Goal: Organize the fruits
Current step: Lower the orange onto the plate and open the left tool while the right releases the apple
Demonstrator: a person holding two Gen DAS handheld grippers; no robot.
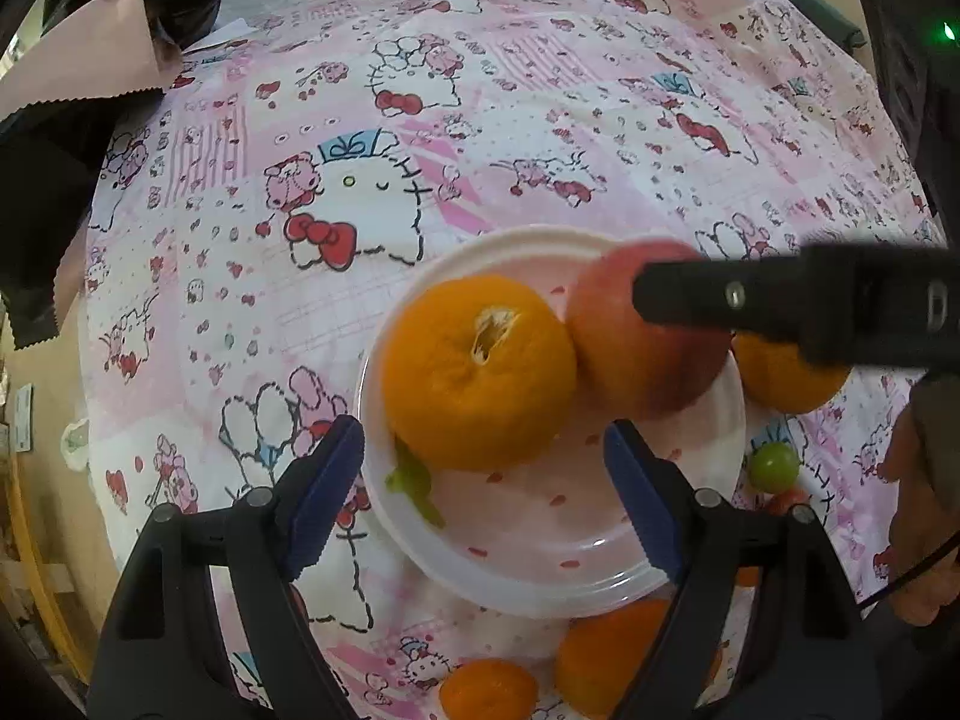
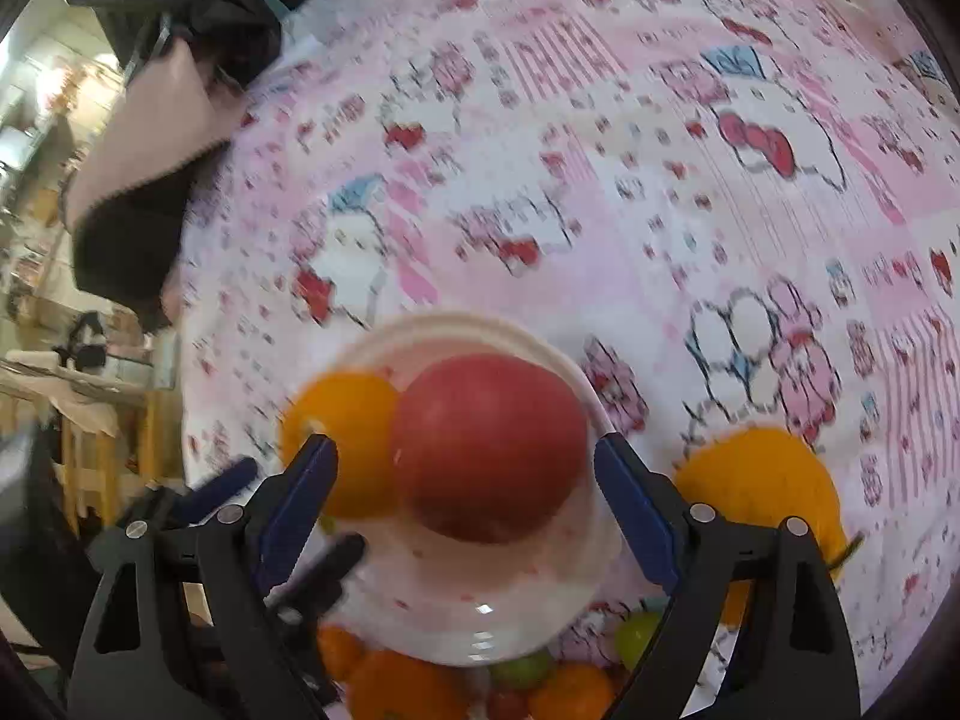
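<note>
Fruit sorting is partly done: a large dimpled orange (image 1: 477, 372) and a round red apple (image 1: 645, 333) sit touching on the shallow white plastic plate (image 1: 528, 546), orange at nine o'clock of the apple. Loose oranges (image 1: 489, 690) and a small green fruit (image 1: 774, 467), perhaps a grape, lie at the plate's five o'clock. Left gripper (image 1: 483, 495) and right gripper (image 2: 465, 507) both hang steeply downward, jaws wide, holding nothing. Next, one gripper likely descends onto a loose fruit.
</note>
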